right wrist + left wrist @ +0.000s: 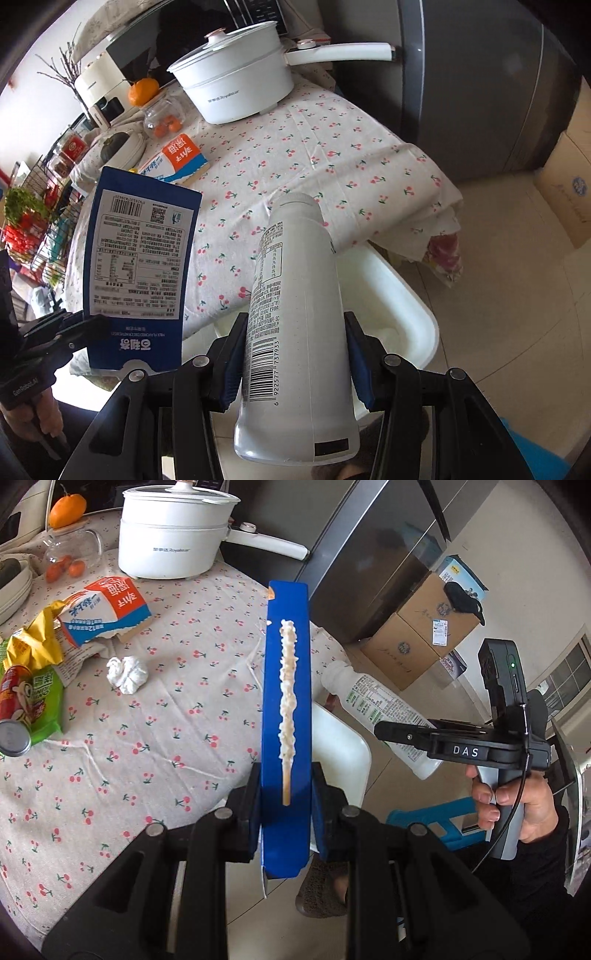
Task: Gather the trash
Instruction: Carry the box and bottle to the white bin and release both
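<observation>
Nearest, the left gripper is clamped on the narrow sides of a flat blue snack box, held upright just past the table edge. Beside it the right gripper squeezes a white plastic bottle around its body, cap pointing away. Both pieces hang over or next to a white bin that sits on the floor against the table, so 2 items look collected but not yet dropped; the bin's visible interior appears empty, though the bottle hides part of it.

On the cherry-print tablecloth more trash is left: a crumpled white tissue near the middle, a torn white-and-orange wrapper behind it, then a yellow foil bag, a green packet and a red can bunched at the far side. By my reading the job is less than half done.

Farther back stand things that should stay: a white electric pot with a long handle, a glass jar of small oranges with 1 orange on top, and stacked dishes.

Cardboard boxes sit on the floor beyond the bin. The 2 held pieces are close together, so releasing both at once could make them collide at the bin's rim.
</observation>
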The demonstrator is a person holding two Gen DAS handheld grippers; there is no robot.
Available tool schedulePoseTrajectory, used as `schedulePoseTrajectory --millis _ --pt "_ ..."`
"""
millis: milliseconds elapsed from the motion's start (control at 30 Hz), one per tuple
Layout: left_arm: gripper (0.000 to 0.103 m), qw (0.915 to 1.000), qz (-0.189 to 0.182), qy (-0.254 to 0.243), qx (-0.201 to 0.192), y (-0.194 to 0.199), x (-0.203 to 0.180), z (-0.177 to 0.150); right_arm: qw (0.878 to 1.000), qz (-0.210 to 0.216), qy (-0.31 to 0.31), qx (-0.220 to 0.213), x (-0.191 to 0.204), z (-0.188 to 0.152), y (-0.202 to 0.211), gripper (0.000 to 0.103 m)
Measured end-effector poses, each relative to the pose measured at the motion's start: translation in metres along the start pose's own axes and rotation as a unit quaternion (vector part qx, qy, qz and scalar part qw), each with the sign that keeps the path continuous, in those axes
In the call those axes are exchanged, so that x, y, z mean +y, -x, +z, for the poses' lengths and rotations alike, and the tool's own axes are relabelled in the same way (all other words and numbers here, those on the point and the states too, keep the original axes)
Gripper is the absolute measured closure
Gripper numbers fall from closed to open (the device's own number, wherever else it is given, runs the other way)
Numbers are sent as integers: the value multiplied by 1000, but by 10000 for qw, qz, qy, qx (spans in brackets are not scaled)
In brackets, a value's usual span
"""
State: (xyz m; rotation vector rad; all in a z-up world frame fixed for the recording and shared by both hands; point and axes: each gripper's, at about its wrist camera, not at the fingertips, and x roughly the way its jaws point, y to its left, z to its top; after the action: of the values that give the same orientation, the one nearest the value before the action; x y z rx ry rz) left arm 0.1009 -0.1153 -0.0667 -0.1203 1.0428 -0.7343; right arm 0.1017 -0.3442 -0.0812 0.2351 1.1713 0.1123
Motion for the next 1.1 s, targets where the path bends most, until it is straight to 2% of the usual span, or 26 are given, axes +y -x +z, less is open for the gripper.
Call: schedulePoseTrajectory --millis 167,267,300,367,533,667,767,1100 --pt "78 9993 -107 -355 -3 -30 -24 0 9995 -105 -276 109 -32 -14 -1 53" --pt "76 9983 -36 -569 146 -50 -29 0 9990 -147 -383 153 -46 -19 -1 53" --pt "74 9982 61 -559 188 -54 -28 0 9989 -151 -423 164 -50 -20 -1 53" --pt "54 9983 190 -481 274 -59 -23 0 9985 -173 -485 194 -57 -21 -2 53" --pt "44 9975 419 -514 243 -44 -14 -1 9980 -211 -515 302 -67 -29 -5 53" --pt "27 9958 680 -609 113 -26 -9 -4 9977 -243 -473 432 -65 -33 -10 53" --pt "22 9948 838 -568 89 -13 0 -6 9972 -272 -409 565 -60 -34 -20 53" --pt "20 9926 1165 -324 -120 27 34 -10 9938 -356 -148 1045 -32 -23 -59 53"
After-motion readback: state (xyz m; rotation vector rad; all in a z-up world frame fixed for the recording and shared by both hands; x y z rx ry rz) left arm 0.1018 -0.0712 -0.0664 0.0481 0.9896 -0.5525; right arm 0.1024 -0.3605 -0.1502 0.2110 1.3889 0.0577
